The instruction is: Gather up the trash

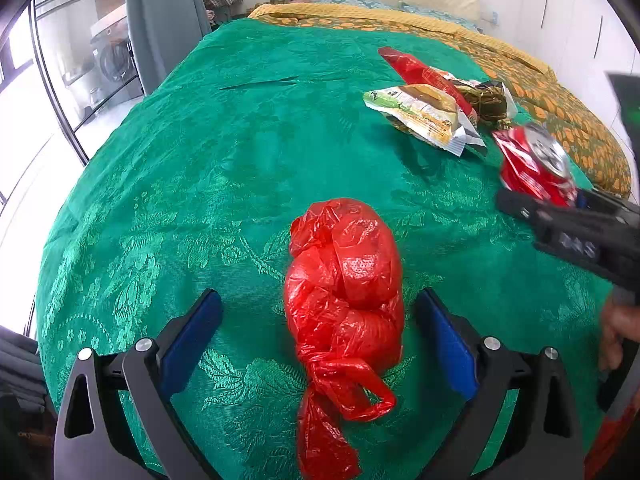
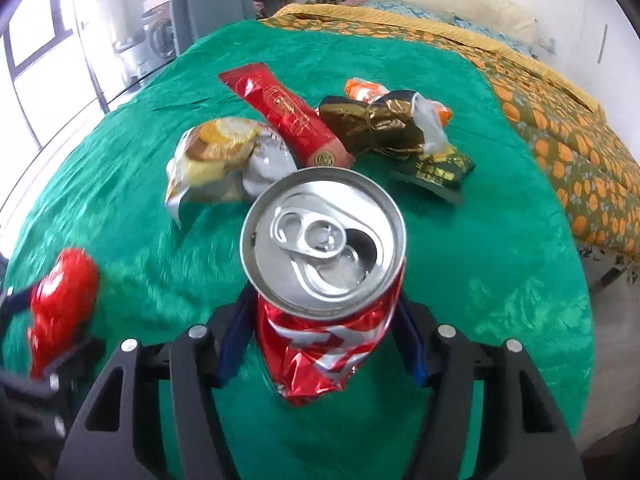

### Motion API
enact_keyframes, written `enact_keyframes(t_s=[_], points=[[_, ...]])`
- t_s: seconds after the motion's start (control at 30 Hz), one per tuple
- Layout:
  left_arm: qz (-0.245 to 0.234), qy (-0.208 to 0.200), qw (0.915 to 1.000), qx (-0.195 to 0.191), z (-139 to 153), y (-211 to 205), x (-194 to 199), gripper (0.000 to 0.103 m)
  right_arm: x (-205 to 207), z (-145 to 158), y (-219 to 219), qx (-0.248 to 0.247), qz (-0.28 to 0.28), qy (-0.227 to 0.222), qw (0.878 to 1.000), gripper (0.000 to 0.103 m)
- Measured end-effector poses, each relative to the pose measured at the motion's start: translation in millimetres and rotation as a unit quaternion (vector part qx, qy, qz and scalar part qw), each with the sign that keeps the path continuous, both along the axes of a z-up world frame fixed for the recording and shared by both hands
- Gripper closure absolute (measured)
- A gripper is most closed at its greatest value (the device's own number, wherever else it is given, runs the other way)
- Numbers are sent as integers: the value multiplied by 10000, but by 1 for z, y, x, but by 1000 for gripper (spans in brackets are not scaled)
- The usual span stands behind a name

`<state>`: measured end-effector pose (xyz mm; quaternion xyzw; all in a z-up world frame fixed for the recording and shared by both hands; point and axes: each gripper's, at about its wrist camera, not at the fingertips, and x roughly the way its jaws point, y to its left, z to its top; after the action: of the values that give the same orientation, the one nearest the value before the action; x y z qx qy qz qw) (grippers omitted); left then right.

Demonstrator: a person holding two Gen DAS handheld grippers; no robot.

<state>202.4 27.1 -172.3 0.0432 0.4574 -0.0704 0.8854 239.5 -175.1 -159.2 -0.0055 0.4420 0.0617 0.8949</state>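
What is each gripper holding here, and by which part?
The right gripper clamps the crushed red can by its dented body, below the lid. The left gripper holds nothing; it is open around the red plastic bag.

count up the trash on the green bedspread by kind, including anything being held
Cans: 1, crushed can in the right claw.
Plastic bags: 1, red bag between the open left claw fingers.
Wrappers: at least 5, including red wrapper and cake wrapper.
Total: at least 7.
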Motion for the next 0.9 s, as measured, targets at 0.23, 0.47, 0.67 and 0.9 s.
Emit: enact_keyframes(t_s=[0.23,0.47,0.67,0.9], points=[[1,0,10000,1,0,1,0,7,-60,2,-1,160,1326,-72,9910,42],[35,-7,10000,26,0,1,-2,7,-98,-1,-10,138,1467,-125,9890,37],[-2,3,10000,-35,-1,5,-7,6,-112,-4,-28,249,1234,-120,9920,21],[-484,11,9985,-274,4,24,-30,6,-126,3,-34,153,1255,-123,9919,15]])
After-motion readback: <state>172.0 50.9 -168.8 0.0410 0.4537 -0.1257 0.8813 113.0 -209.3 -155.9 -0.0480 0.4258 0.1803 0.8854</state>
